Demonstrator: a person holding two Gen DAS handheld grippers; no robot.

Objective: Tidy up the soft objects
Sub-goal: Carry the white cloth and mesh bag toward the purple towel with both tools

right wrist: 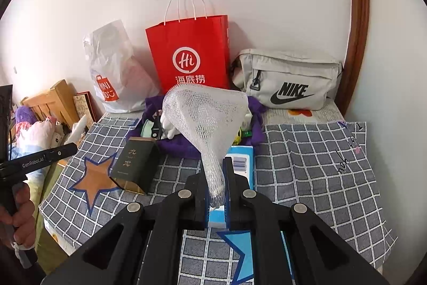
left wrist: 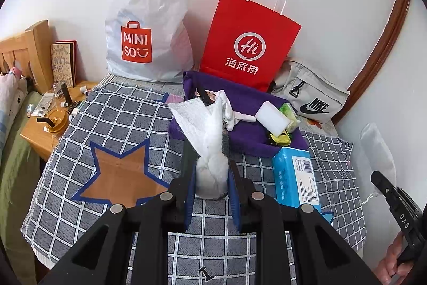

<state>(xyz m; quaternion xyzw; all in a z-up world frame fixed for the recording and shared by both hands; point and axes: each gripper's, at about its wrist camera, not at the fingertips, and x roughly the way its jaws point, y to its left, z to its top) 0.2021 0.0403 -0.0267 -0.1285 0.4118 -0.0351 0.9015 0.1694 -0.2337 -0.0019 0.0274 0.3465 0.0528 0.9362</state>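
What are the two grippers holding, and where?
Left gripper pinches a white paper towel by its bunched bottom. Right gripper pinches a white mesh net by its narrow lower end.

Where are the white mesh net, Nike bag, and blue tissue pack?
white mesh net (right wrist: pixel 205 114): right wrist view, flared upper part.
Nike bag (right wrist: pixel 288 82): right wrist view, front panel.
blue tissue pack (left wrist: pixel 296 175): left wrist view, top face.

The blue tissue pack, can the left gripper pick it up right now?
Probably not: the left gripper is shut on a white paper towel. The blue tissue pack lies uncovered just beside it on the checked cloth.
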